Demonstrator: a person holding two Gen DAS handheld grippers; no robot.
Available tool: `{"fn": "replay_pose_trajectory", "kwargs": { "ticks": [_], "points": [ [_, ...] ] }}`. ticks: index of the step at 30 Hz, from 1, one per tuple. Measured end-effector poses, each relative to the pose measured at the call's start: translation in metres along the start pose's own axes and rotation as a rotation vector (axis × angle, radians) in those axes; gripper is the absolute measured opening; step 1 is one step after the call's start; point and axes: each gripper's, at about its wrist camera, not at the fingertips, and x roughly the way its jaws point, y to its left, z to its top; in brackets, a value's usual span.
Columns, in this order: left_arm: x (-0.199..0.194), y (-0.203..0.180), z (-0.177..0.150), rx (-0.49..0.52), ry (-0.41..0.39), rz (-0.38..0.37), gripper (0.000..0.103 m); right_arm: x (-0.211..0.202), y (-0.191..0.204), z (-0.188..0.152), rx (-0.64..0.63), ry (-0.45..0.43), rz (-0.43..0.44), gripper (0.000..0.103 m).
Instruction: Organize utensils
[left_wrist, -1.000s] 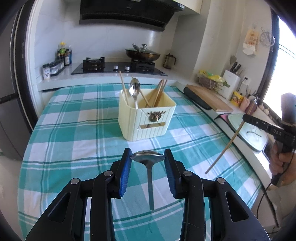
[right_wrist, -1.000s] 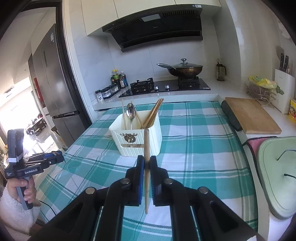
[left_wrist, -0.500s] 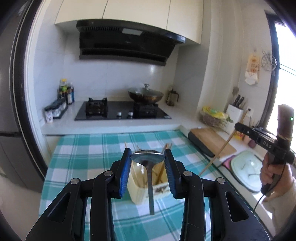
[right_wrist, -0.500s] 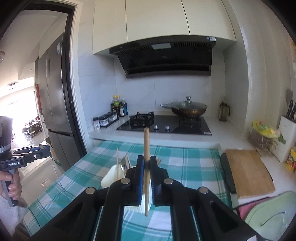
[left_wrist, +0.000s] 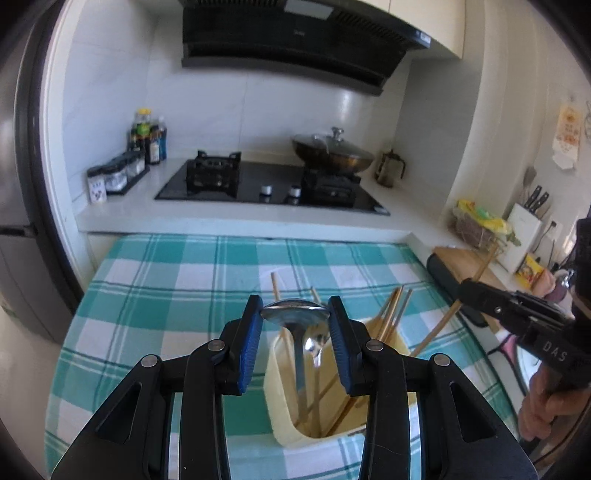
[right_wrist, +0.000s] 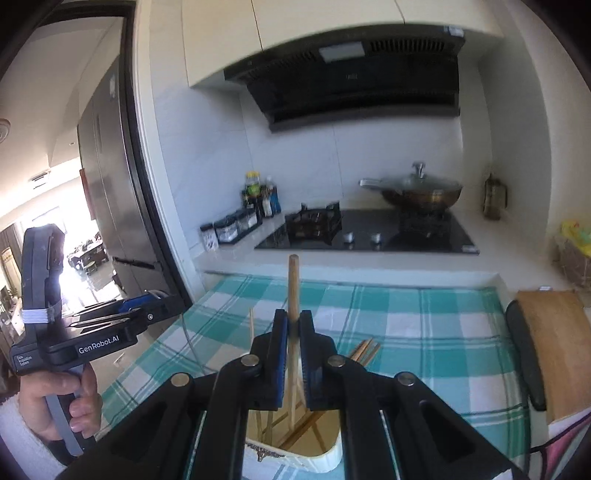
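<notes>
Holding a steel spoon (left_wrist: 295, 314) by the sides of its bowl, the left gripper (left_wrist: 295, 332) hangs above the cream holder (left_wrist: 280, 417); its blue pads (left_wrist: 249, 343) stand partly apart and press on the bowl's rim, and the handle hangs down into the holder's open top. Inside the holder stand a second spoon (left_wrist: 314, 345) and several chopsticks (left_wrist: 391, 314), which lean against its right wall. The holder rests on a table with a teal-and-white checked cloth (left_wrist: 166, 295). Behind the table runs a white counter with a black hob (left_wrist: 266, 184), a lidded wok (left_wrist: 332, 151) on its right burner, and bottles and jars (left_wrist: 147, 140) at its left end. At the right edge of the left wrist view, a hand (left_wrist: 543, 398) grips the right gripper's handle.

In the right wrist view, a hand (right_wrist: 55, 402) at the far left holds the left gripper's handle. At centre, the right gripper (right_wrist: 293, 343) is closed nearly all the way on a single wooden chopstick (right_wrist: 293, 284), pinched upright between its pads; the chopstick's top rises above the fingers and its lower end points into the holder (right_wrist: 325, 461), which sits directly below. More chopsticks (right_wrist: 365, 350) show just right of the fingers. A wooden board (right_wrist: 554, 343) lies on the counter at the right.
</notes>
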Motion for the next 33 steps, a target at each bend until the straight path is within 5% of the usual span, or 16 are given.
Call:
{"fn": "replay_pose_trajectory", "kwargs": {
  "ticks": [7,10,15,17,24,33],
  "points": [
    [0.031,0.001,-0.026,0.016,0.122,-0.004,0.038,0.084,-0.014,-0.024,0.057,0.238,0.018,0.010],
    [0.013,-0.002,-0.030,0.030,0.091,-0.007,0.063,0.087,-0.017,-0.024,0.068,0.224,0.003,0.043],
    [-0.044,-0.007,-0.043,0.008,-0.005,-0.001,0.094,0.033,-0.016,-0.012,0.067,0.109,-0.039,0.051],
    [-0.069,-0.013,-0.056,0.007,-0.042,0.013,0.102,-0.001,-0.008,-0.013,0.025,0.057,-0.076,0.062],
    [-0.139,-0.050,-0.122,0.044,-0.053,0.075,0.103,-0.114,0.025,-0.069,-0.016,0.001,-0.201,0.090],
    [-0.205,-0.075,-0.161,0.043,-0.088,0.224,0.103,-0.192,0.066,-0.151,-0.007,0.021,-0.317,0.091]
  ]
}}
